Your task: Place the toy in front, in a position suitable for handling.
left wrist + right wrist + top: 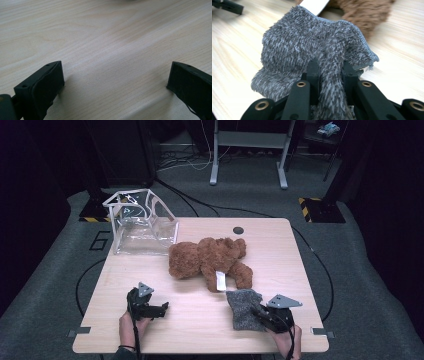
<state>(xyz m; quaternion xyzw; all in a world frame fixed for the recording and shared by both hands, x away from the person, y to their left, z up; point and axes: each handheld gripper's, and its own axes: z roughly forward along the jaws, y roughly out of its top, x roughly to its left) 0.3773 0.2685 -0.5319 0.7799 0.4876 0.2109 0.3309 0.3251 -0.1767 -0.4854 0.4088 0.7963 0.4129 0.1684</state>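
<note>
A large dark numeral "6" is marked on the grey floor (98,240), just left of the counter (280,250). The white tag (220,281) on the brown teddy bear (207,257) is too small to read.

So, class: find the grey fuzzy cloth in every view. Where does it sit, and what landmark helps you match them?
High view: grey cloth lower right, by the right gripper.
Left gripper view: wooden table between open jaws.
Right gripper view: centre, pinched in the jaws.
Shared landmark: brown teddy bear, just beyond the cloth.
</note>
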